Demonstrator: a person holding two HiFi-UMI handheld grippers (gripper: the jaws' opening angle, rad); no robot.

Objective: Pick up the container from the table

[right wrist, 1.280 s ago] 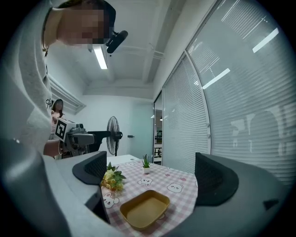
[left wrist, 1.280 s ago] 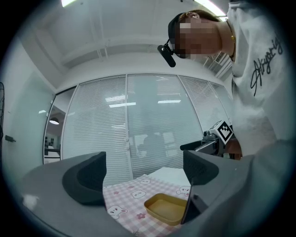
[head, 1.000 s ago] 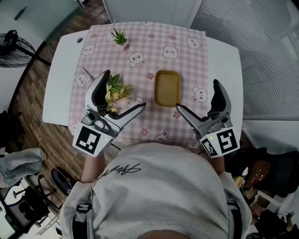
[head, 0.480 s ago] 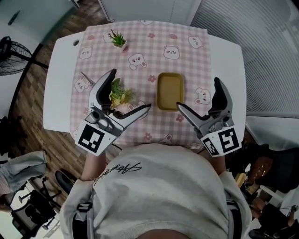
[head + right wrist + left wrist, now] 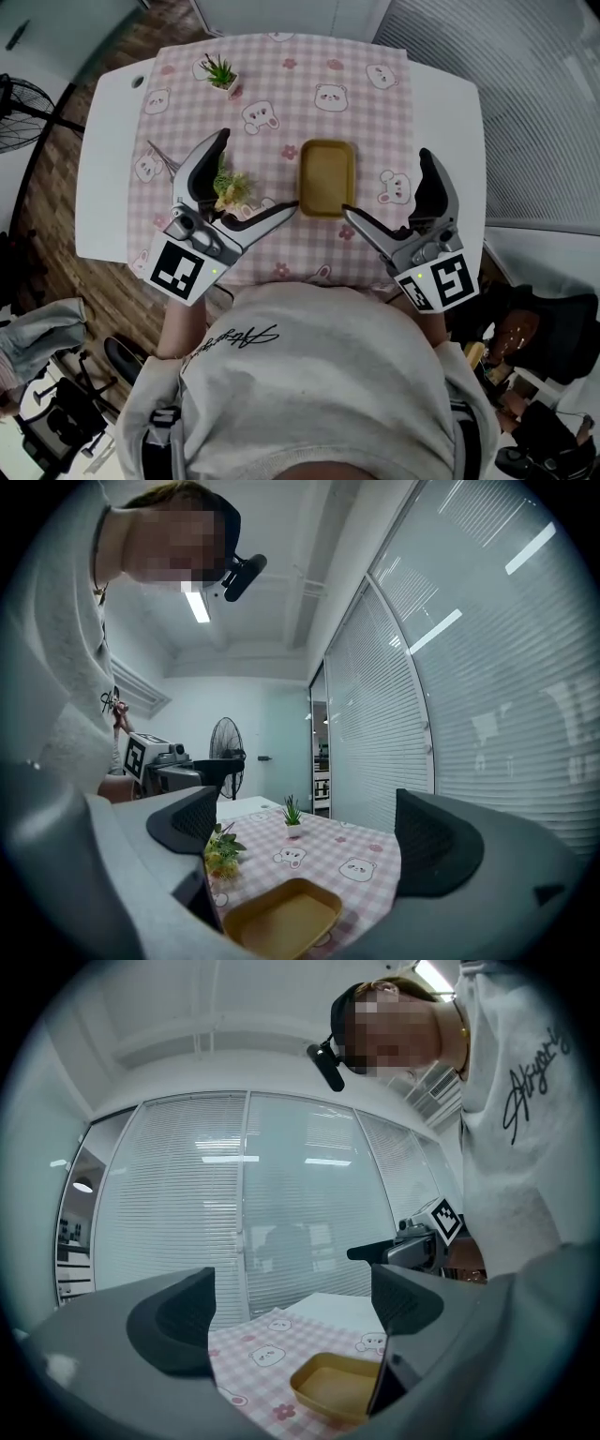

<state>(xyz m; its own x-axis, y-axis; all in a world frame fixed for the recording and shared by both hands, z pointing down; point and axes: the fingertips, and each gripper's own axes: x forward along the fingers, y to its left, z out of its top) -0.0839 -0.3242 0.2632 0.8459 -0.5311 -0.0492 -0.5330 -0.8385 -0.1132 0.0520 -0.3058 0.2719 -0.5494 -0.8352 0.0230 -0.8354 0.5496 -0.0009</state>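
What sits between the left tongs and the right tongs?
The shallow yellow rectangular container, on the pink checked cloth; the head view shows it.

The mustard container [image 5: 327, 176] looks like smooth, matt plastic. The checked tablecloth [image 5: 281, 103] is soft cloth. The white table [image 5: 105, 169] is smooth and faintly glossy. At the frame's left, the floor [image 5: 47, 206] shows wood grain.
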